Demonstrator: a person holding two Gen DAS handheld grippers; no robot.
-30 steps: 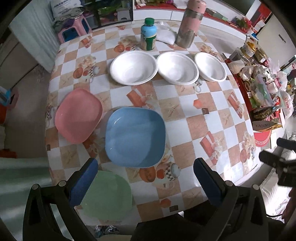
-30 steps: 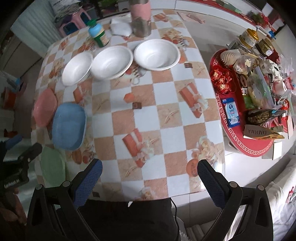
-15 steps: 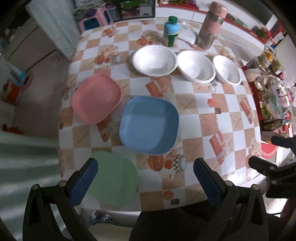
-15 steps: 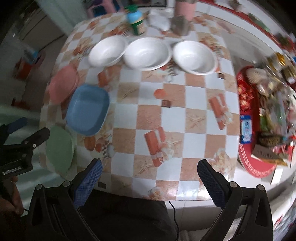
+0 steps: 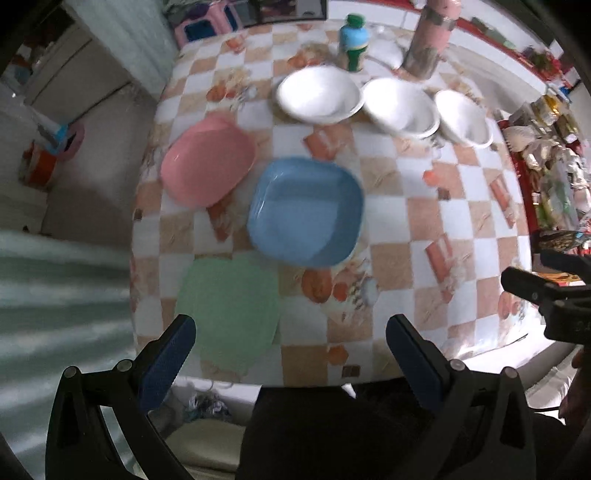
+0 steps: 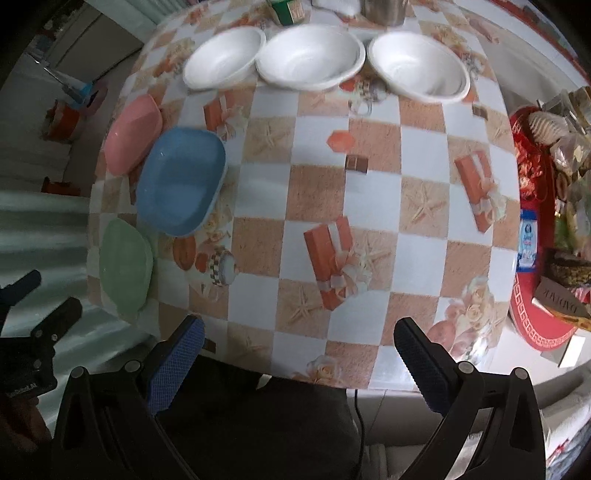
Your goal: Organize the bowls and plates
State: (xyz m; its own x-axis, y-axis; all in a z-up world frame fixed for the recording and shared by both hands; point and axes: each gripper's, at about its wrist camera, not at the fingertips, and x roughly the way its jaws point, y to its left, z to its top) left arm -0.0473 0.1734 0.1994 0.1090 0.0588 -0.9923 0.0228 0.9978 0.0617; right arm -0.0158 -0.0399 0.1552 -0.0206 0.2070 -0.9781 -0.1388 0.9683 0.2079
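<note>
On the checkered table lie a pink plate [image 5: 208,164], a blue plate [image 5: 304,210] and a green plate [image 5: 227,306] along the left side. Three white bowls [image 5: 319,94] [image 5: 400,107] [image 5: 461,118] stand in a row at the far side. The same plates [image 6: 133,134] [image 6: 181,181] [image 6: 125,264] and bowls [image 6: 223,57] [image 6: 310,55] [image 6: 419,66] show in the right wrist view. My left gripper [image 5: 290,362] is open and empty above the table's near edge, by the green plate. My right gripper [image 6: 299,363] is open and empty above the near edge.
A green-capped bottle [image 5: 352,48] and a pink flask [image 5: 428,37] stand behind the bowls. A red tray [image 6: 535,229] full of snacks stands beside the table on the right. A pink stool [image 5: 201,26] is beyond the far end.
Both grippers have moved, so the table has shifted in both views; the plates now sit further right in the left view. Plates and bowls have not moved.
</note>
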